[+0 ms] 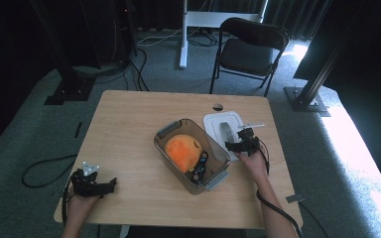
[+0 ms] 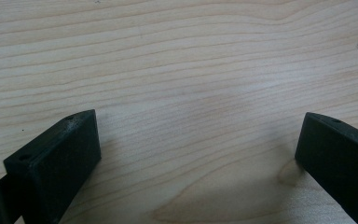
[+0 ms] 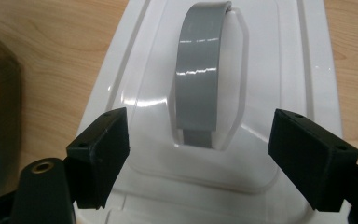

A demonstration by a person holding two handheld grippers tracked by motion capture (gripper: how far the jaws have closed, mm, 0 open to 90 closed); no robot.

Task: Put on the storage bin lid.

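The white plastic lid (image 1: 217, 125) lies flat on the desk (image 1: 129, 129), top side up, at about 2 o'clock from the desk's middle, just beside the right long wall of the clear bin (image 1: 164, 130). It is rectangular with rounded corners and a raised rim. A grey strap handle (image 3: 200, 79) arches over a recessed well along its middle.

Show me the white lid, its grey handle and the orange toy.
white lid (image 1: 213, 122), high view, bare left corner.
grey handle (image 3: 197, 84), right gripper view, middle of the strap.
orange toy (image 1: 181, 148), high view, its rounded top.
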